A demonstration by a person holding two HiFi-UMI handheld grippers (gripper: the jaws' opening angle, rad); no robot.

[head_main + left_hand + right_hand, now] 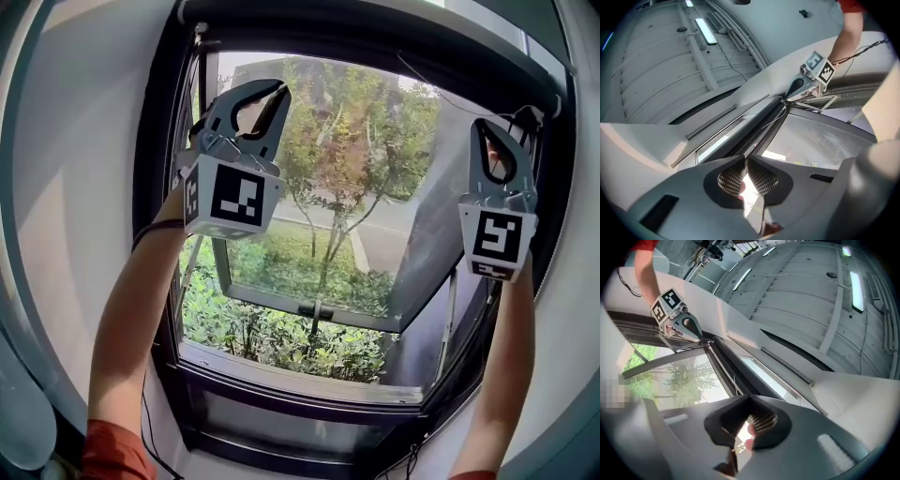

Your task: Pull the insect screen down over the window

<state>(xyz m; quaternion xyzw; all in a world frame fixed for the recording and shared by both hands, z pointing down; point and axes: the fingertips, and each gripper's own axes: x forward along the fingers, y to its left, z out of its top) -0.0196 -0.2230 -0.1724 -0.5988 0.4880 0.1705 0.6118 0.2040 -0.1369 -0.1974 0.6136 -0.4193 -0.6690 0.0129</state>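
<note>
Both arms reach up at the window. The left tongs [270, 92] and right tongs [491, 131] are closed on nothing, their tips raised toward the upper corners of the dark frame [159, 187]. The screen [366, 33] is not drawn. It sits rolled in the dark bar along the frame's top, above both tips. Beyond, the sash [309, 305] tilts outward, with shrubs [272, 337], trees [356, 141] and a road [384, 234] outside.

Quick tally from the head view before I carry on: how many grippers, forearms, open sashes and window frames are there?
Grippers: 2 (left gripper, right gripper)
Forearms: 2 (left forearm, right forearm)
Open window sash: 1
Window frame: 1
Total: 6
</note>
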